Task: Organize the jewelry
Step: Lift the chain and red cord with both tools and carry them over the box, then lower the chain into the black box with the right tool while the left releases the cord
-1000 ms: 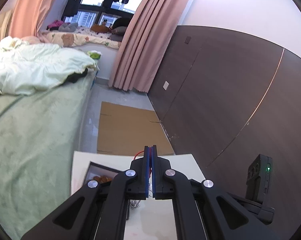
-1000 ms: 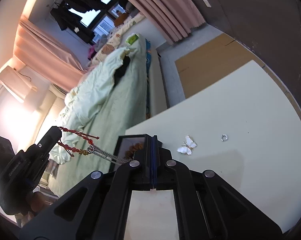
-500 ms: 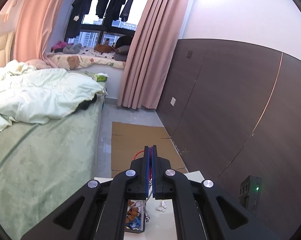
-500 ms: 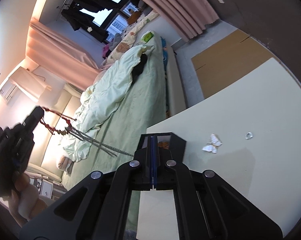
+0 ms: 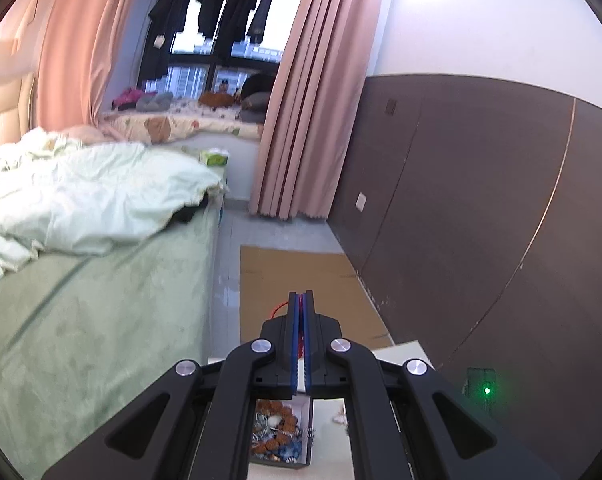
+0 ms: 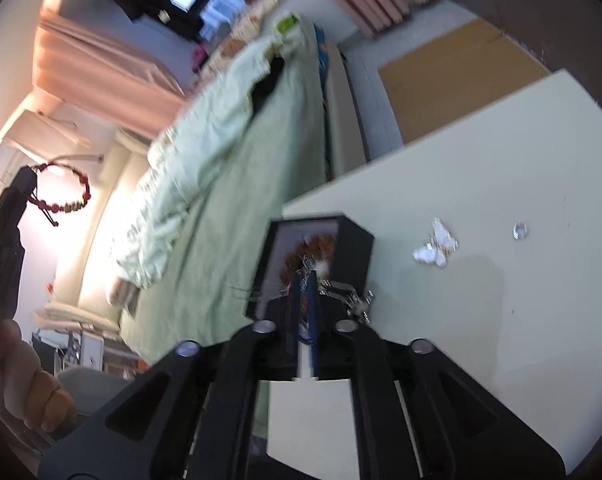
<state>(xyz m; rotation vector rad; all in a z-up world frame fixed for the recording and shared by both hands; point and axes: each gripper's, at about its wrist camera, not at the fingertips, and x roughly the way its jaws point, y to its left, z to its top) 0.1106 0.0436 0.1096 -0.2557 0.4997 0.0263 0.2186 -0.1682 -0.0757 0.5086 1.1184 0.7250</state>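
Jewelry is lying partly on the cream counter (image 6: 481,320) beside a green bed (image 6: 229,200). A black box (image 6: 353,244) is holding beads, a silver chain (image 6: 341,290) trailing rightward over its rim. The left gripper (image 5: 300,308), fingers clamped, is dangling a red bracelet (image 6: 67,200). The right gripper (image 6: 305,280) has just been opening, its fingers slightly apart over the box.

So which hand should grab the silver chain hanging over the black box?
Right. The right fingers, just opening with nothing clearly between them, sit beside the silver chain on the black box. The left fingers are shut on the red bracelet, high above the table.
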